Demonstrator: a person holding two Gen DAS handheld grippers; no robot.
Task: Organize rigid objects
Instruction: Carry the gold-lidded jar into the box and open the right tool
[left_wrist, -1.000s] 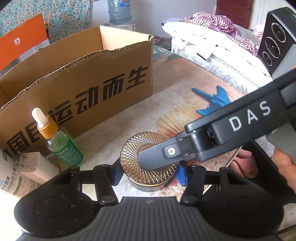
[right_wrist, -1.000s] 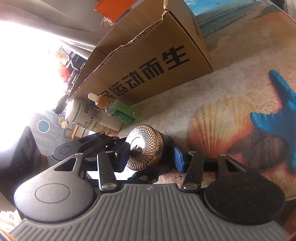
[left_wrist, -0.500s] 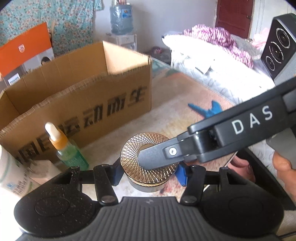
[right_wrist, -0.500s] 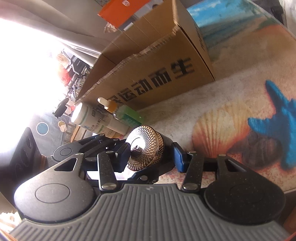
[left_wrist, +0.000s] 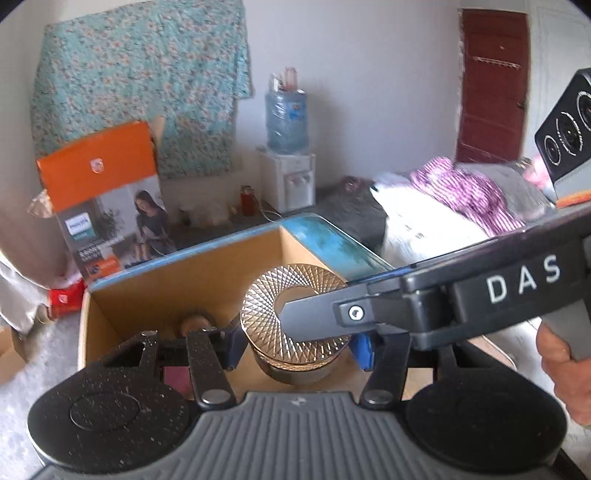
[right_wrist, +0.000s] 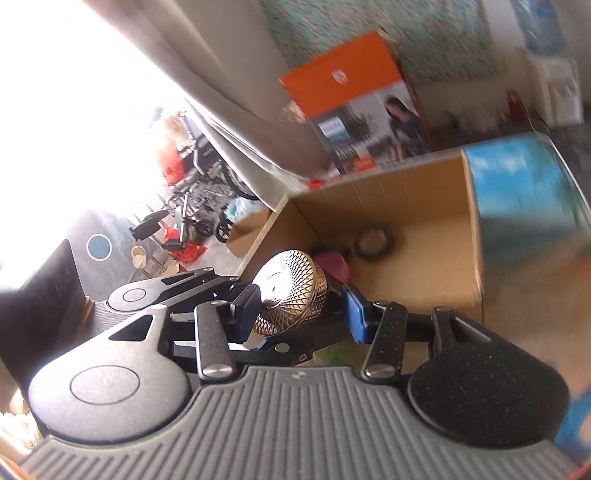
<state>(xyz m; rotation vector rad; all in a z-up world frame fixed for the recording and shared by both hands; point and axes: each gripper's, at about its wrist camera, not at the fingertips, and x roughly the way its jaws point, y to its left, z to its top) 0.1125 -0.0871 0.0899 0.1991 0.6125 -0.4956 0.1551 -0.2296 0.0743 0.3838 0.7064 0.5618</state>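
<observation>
Gold jar (left_wrist: 295, 325) now lifted, over cardboard box (left_wrist: 184, 280)

Open cardboard box (left_wrist: 192, 280) top, unobstructed

Both hand-held grippers clamp gold-lidded jar (right_wrist: 291, 291), R (right_wrist: 299, 299) & L (right_wrist: 243, 306). Open cardboard box (right_wrist: 424, 192) behind w/ pink item (right_wrist: 334, 264), round tin (right_wrist: 373, 242) inside.

A table (left_wrist: 332, 236) with a blue sea picture on top holds things. A brown cardboard box (left_wrist: 192, 280) sits on it.
</observation>
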